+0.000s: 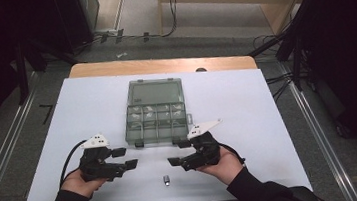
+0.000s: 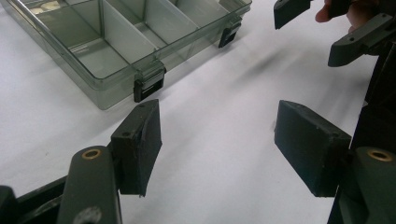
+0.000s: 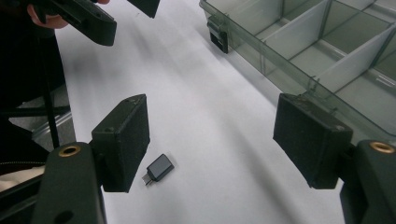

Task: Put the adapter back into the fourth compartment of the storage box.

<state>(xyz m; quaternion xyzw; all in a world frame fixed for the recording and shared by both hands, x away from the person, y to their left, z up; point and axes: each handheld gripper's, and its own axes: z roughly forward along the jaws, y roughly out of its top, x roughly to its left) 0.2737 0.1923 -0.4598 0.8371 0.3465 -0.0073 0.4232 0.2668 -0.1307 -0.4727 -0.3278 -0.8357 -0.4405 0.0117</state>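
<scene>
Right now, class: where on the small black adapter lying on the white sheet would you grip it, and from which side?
Grip the small black adapter across its wider dark body, not the short metal plug end. It lies flat, so probably come straight down from above. The right gripper, open and empty, looks nearest; the compartment box stands apart, so nothing crowds the fingers.

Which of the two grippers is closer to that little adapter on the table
The right gripper. The small adapter lies just below its open jaws, while the left gripper sits farther away.
</scene>
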